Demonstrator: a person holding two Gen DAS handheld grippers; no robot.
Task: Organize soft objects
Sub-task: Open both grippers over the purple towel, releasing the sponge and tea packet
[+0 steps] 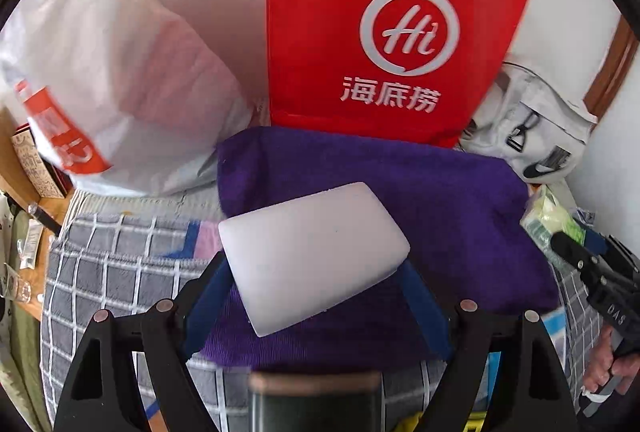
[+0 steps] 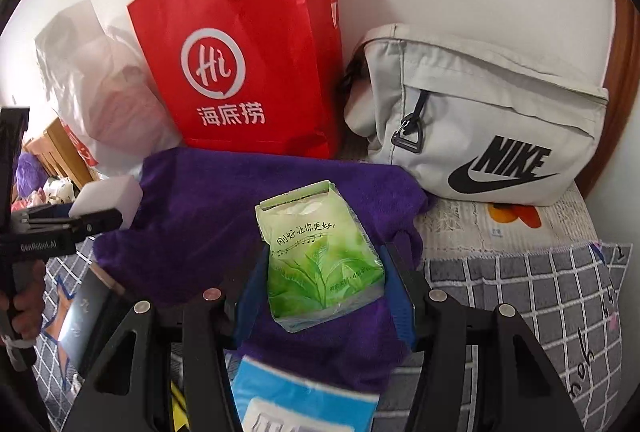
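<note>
Left gripper (image 1: 316,272): jaws pinch a white foam block (image 1: 312,256), held above the purple towel (image 1: 440,200). Right gripper (image 2: 324,292): jaws clamp a green tissue pack (image 2: 320,256) over the same towel. Behind stand a red paper bag (image 2: 248,44) and a grey Nike bag (image 2: 480,112)
</note>
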